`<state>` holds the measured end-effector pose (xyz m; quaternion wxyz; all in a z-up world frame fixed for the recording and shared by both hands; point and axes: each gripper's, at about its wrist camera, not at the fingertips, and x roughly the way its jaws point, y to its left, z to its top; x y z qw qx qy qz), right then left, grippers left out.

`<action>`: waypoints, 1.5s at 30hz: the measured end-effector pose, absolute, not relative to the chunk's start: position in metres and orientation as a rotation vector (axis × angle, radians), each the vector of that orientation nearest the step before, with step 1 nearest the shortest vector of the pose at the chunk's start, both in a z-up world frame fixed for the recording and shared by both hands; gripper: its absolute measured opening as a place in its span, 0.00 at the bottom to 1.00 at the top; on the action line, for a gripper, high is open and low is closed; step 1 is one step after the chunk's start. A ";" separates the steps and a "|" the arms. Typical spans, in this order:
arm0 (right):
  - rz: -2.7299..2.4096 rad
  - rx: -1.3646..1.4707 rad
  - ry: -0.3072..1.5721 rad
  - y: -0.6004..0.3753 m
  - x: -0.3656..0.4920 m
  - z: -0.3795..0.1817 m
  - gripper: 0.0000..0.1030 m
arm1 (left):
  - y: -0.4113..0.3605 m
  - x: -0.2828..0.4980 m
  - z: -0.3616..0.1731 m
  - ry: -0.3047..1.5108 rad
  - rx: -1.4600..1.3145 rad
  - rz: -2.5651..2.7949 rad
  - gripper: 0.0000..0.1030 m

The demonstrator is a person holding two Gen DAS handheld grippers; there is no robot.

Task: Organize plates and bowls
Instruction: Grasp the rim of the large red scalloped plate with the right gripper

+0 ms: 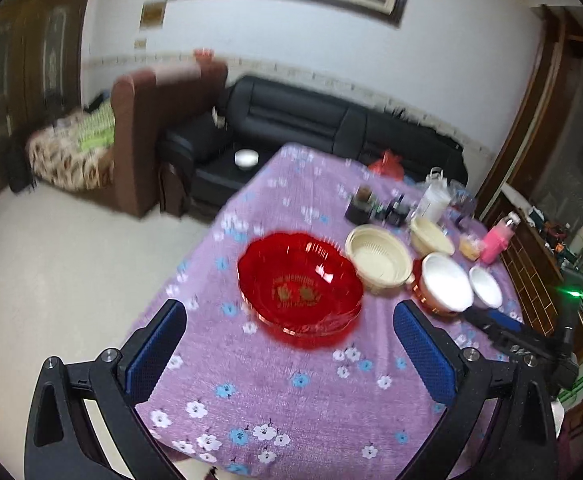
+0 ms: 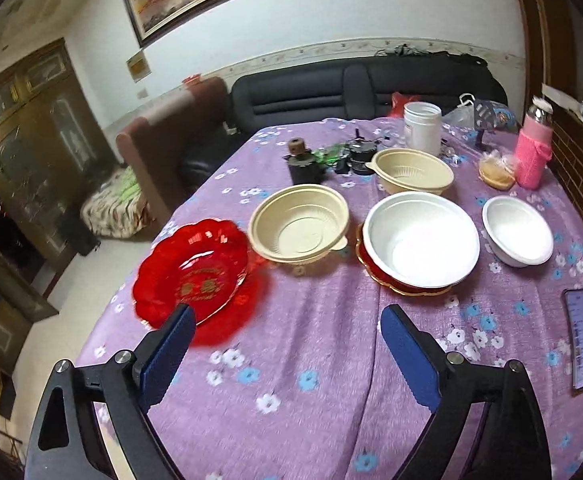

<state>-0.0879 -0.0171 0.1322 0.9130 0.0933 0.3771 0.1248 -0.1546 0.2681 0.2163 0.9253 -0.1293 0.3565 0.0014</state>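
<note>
Item: red plate (image 1: 299, 286), on the desk (image 1: 291, 392) near its left edge. We held the left gripper (image 1: 291, 354) spread and empty, plate dead ahead between its fingers, nearer than to our right gripper (image 2: 285, 354), likewise spread and empty.

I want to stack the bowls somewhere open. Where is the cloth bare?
Bare cloth lies nearest the camera, between the red plate, the big white bowl and the phone. The far end, around the white jar, is crowded.
</note>
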 end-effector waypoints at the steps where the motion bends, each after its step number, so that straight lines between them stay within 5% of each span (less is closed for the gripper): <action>1: 0.245 0.210 0.784 -0.019 -0.084 0.125 0.92 | 0.274 -0.145 0.203 0.754 -0.284 0.011 1.00; 17: 0.311 0.240 1.025 0.064 0.016 0.040 0.79 | 0.303 -0.011 0.071 0.936 -0.356 0.123 1.00; 21: 0.288 0.221 1.068 0.082 0.037 0.023 0.64 | 0.301 0.010 0.058 0.967 -0.347 0.132 0.97; 24: 0.314 0.247 1.111 0.087 0.049 0.011 0.33 | 0.292 0.024 0.046 1.020 -0.320 0.092 0.70; 25: 0.333 0.265 1.116 0.087 0.050 0.009 0.25 | 0.290 0.026 0.042 1.039 -0.323 0.072 0.50; 27: 0.364 0.263 1.107 0.090 0.047 0.012 0.16 | 0.285 0.027 0.035 1.059 -0.299 0.083 0.42; 39: 0.462 0.216 1.116 0.096 -0.004 0.022 0.16 | 0.289 -0.044 0.053 0.979 -0.271 0.140 0.39; 45: 0.477 0.184 1.117 0.110 -0.013 0.011 0.19 | 0.292 -0.042 0.043 1.041 -0.233 0.210 0.45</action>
